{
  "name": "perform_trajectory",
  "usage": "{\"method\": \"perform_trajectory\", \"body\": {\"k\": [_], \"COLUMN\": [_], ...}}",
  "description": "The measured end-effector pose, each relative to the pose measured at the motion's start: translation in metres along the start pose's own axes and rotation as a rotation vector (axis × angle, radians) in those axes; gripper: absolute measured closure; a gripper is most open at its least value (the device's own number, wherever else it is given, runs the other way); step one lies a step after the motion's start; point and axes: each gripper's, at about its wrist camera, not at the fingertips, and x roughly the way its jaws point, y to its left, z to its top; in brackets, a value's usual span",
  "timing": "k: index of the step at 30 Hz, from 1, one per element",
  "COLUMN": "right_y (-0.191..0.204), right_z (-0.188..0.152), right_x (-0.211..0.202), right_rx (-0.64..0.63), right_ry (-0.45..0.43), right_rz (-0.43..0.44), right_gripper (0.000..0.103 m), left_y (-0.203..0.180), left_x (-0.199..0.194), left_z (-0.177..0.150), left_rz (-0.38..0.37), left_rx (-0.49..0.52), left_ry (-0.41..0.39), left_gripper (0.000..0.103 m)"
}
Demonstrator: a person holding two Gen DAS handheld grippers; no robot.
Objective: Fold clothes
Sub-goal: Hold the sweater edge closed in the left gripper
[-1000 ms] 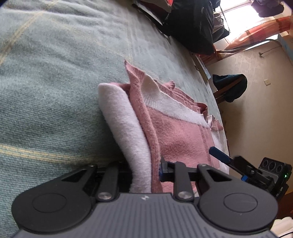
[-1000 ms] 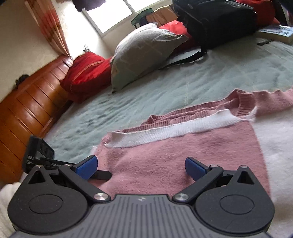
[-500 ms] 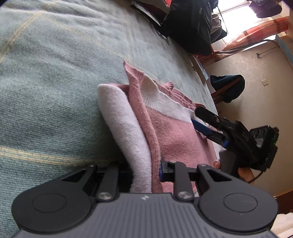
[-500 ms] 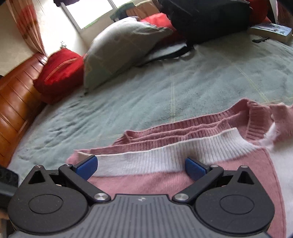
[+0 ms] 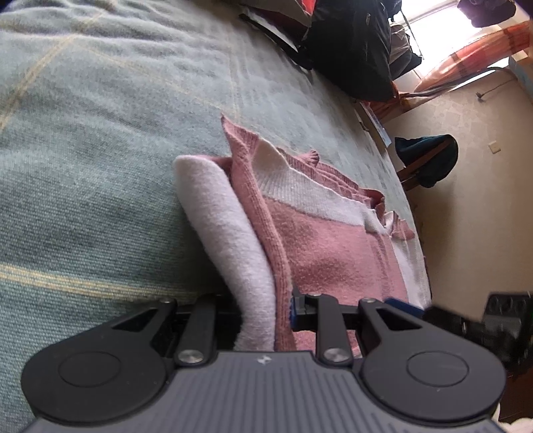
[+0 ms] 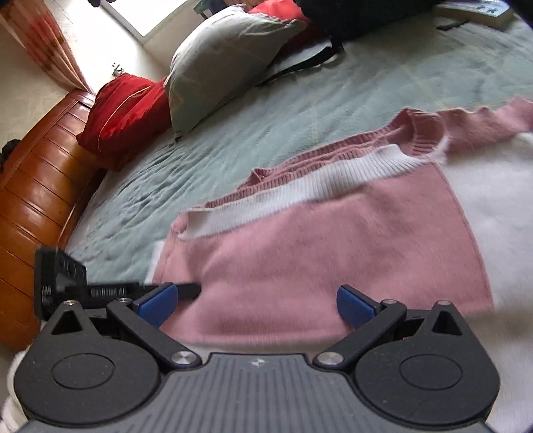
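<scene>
A pink and white knit sweater (image 5: 333,246) lies folded on the pale green blanket (image 5: 100,133). My left gripper (image 5: 265,311) is shut on the sweater's near folded edge, with a white layer and a pink ribbed layer pinched between its pads. In the right wrist view the sweater (image 6: 316,239) spreads out with its white neckband across the middle. My right gripper (image 6: 255,303) hovers open over the pink panel near its front edge, nothing between its blue pads. The left gripper (image 6: 188,288) reaches in from the left onto the sweater's edge.
A grey pillow (image 6: 226,56) and a red cushion (image 6: 126,106) lie at the bed's far end by a wooden bed frame (image 6: 36,186). A black bag (image 5: 349,43) and a book (image 6: 479,11) sit on the blanket. A chair with dark cloth (image 5: 426,160) stands beyond the bed.
The right gripper reached forward over the neckband half a second ago and has drawn back to the sweater's near edge, still open. The left gripper kept its grip and place.
</scene>
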Motion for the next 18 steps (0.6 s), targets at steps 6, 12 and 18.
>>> {"method": "perform_trajectory", "body": {"k": [6, 12, 18], "right_y": [0.005, 0.008, 0.008], "right_z": [-0.027, -0.056, -0.064], "right_x": [-0.017, -0.028, -0.039], "right_rx": [0.017, 0.005, 0.013], "right_ry": [0.058, 0.089, 0.115], "right_rz": [0.001, -0.03, -0.016], "right_gripper": [0.0, 0.0, 0.0], "left_y": [-0.001, -0.003, -0.007], "left_x": [-0.001, -0.002, -0.003], "left_z": [-0.003, -0.005, -0.005], "left_rz": [0.017, 0.033, 0.057], "left_rx": [-0.001, 0.0, -0.009], "left_ry": [-0.019, -0.038, -0.04], "left_gripper": [0.078, 0.078, 0.078]}}
